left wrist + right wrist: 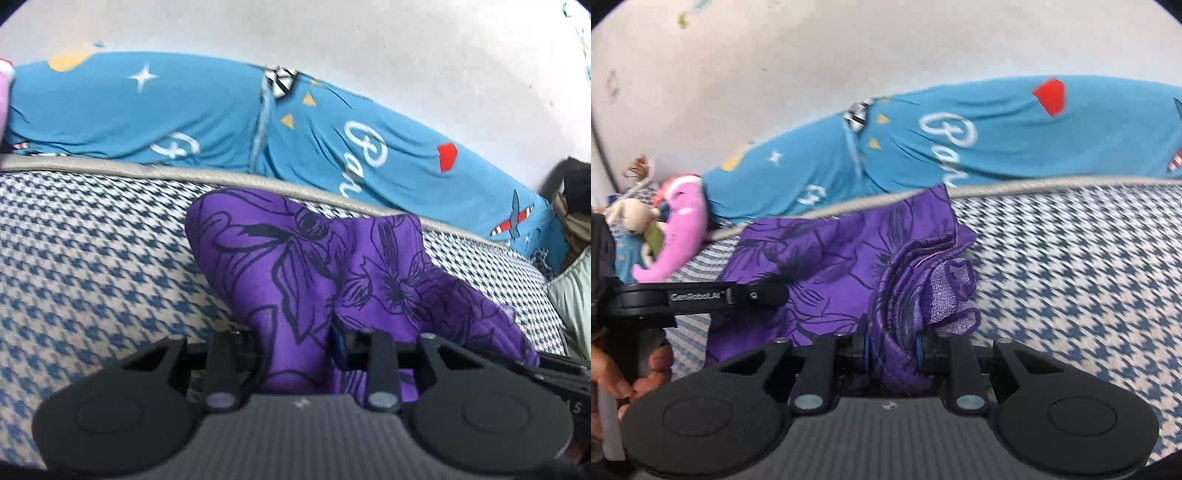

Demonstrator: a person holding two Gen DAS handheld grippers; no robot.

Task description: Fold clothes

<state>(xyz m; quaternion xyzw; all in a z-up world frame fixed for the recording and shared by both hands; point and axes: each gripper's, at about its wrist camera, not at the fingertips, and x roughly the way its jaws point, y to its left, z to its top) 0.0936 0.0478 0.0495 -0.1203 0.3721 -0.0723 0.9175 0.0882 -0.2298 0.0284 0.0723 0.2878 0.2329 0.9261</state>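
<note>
A purple garment (pixel 314 266) printed with dark flower outlines lies bunched on a blue-and-white houndstooth bed cover (pixel 92 266). My left gripper (pixel 297 347) is shut on a fold of it, and the cloth rises in front of the fingers and hides their tips. In the right wrist view the same purple garment (pixel 827 258) spreads to the left, and my right gripper (pixel 894 349) is shut on a thick gathered wad of it. The left gripper's body (pixel 701 295) shows at the left of that view, held by a hand (pixel 646 373).
A long blue printed bolster (pixel 184 114) lies along the white wall behind the bed's piped edge (pixel 258 181). A pink plush toy (pixel 683 229) and a beige one (pixel 629 216) sit at the left end. Pale and dark cloth (pixel 572 280) sits at the right edge.
</note>
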